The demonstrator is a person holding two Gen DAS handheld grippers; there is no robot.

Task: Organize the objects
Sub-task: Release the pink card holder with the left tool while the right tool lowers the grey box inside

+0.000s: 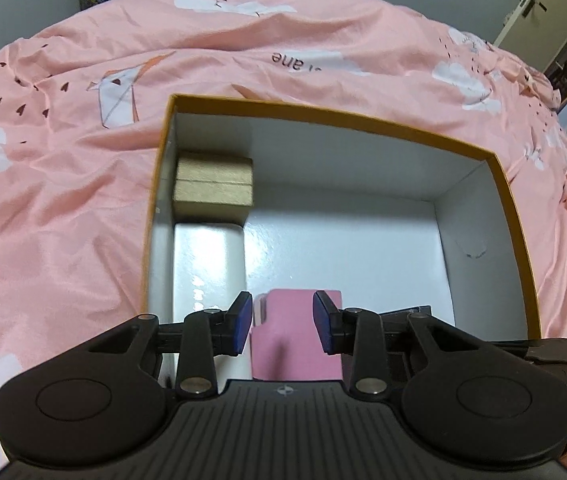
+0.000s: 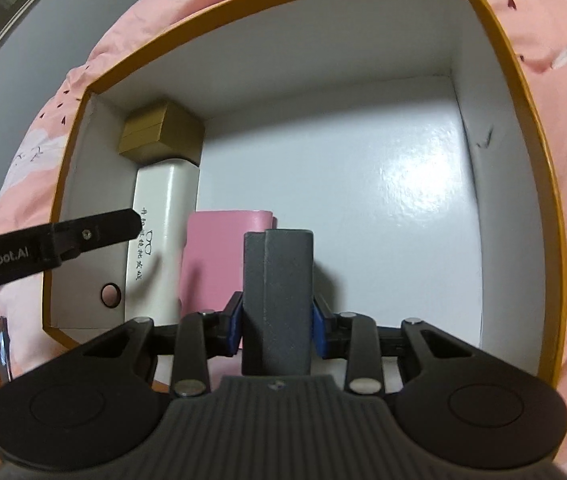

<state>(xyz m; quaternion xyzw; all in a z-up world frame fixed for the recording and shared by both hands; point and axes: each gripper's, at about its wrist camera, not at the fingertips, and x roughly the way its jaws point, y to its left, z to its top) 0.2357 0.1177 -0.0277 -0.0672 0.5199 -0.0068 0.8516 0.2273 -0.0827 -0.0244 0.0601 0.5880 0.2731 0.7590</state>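
Observation:
An open box with an orange rim [image 1: 363, 118] and white inside lies on a pink bedspread. In it, along the left wall, sit a small brown cardboard box [image 1: 213, 182] and a long white case [image 1: 207, 264], with a pink case [image 1: 297, 336] beside the white one. My left gripper [image 1: 282, 322] is open above the pink case, a finger on each side, not touching. My right gripper [image 2: 276, 322] is shut on a dark grey box [image 2: 277, 296] and holds it over the orange-rimmed box [image 2: 495, 40], just right of the pink case [image 2: 219, 256]. The white case [image 2: 163, 216] and brown box [image 2: 161, 132] show there too.
The pink bedspread [image 1: 63, 200] surrounds the box on all sides. The right half of the box floor [image 2: 383, 200] is bare white. The left gripper's black finger [image 2: 83, 236] reaches in from the left in the right wrist view. A door [image 1: 539, 4] stands at the far right.

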